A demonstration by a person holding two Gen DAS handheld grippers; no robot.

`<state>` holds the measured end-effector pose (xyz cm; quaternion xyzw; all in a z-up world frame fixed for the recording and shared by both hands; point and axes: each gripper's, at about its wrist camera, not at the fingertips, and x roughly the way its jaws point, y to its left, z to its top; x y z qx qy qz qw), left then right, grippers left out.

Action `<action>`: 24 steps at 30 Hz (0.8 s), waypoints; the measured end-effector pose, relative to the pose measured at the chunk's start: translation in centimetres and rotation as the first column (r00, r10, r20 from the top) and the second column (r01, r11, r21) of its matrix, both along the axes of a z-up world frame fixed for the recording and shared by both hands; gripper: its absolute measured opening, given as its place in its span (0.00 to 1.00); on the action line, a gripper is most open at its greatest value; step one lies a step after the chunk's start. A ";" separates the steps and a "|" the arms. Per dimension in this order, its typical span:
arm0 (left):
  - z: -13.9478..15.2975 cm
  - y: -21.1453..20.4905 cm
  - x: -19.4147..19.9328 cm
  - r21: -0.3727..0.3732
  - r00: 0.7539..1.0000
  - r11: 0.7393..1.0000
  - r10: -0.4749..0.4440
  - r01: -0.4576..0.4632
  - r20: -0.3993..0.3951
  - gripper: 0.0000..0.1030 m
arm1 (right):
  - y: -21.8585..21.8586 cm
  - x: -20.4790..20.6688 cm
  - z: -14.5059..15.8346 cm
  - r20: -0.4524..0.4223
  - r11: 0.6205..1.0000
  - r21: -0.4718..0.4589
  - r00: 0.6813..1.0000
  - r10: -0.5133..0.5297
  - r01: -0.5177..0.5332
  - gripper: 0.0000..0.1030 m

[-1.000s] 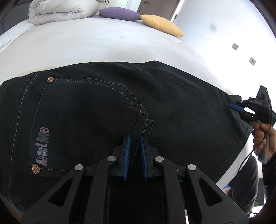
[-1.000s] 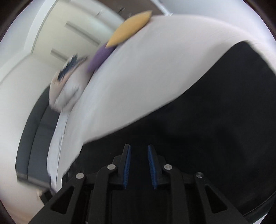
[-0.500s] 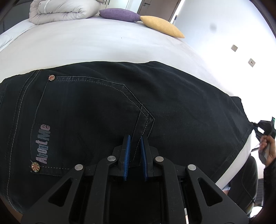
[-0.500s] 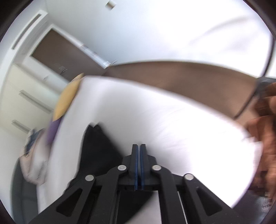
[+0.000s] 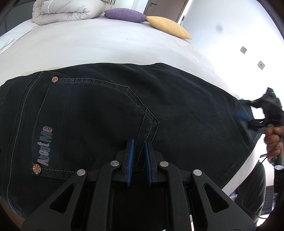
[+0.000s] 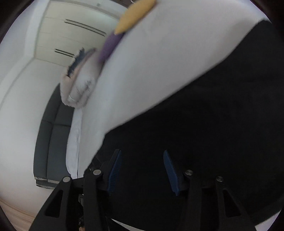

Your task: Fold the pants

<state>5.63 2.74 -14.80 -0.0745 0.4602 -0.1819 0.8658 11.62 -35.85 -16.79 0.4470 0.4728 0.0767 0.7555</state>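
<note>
Black jeans (image 5: pixel 106 106) lie flat on the white bed (image 5: pixel 106 44), back pocket with an "AboutMe" label facing up. My left gripper (image 5: pixel 138 142) is shut on a pinch of the jeans' near edge, just below the pocket's corner seam. At the jeans' right end, a hand (image 5: pixel 273 140) holds my right gripper (image 5: pixel 255 113) over the fabric's edge. In the right wrist view its jaws are opening: the right gripper (image 6: pixel 142 152) stands wide with the black jeans (image 6: pixel 204 124) lying between and under the blue pads (image 6: pixel 115 168), and they do not press on it.
A folded white duvet (image 5: pixel 67 10), a purple cushion (image 5: pixel 124 14) and a yellow cushion (image 5: pixel 168 26) sit at the bed's far end. A dark sofa (image 6: pixel 53 133) stands beside the bed. The bed's right edge drops off near the right gripper.
The right gripper swung off past the bed's edge with its jaws shut, then came back over the jeans' right end with its jaws wide. The left gripper kept still.
</note>
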 end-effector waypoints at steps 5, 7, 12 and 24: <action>-0.1 0.3 0.2 -0.017 1.000 1.000 -0.009 0.009 -0.001 0.11 | -4.3 2.3 -2.8 0.006 0.990 -0.030 0.991 -0.137 0.137 0.00; -0.2 0.6 0.3 -0.030 1.000 0.999 -0.012 0.012 -0.001 0.11 | -7.8 2.4 -3.4 0.039 0.975 0.011 0.975 -0.221 0.220 0.00; 0.1 1.3 0.4 -0.066 1.000 0.998 0.014 -0.014 -0.002 0.11 | -12.8 -0.9 -2.2 0.133 0.883 -0.092 0.884 -0.447 0.460 0.00; 1.8 -1.7 3.9 0.078 0.999 0.996 -0.043 0.041 0.019 0.12 | 0.7 2.0 -2.8 0.116 0.997 -0.066 0.993 0.039 -0.031 0.22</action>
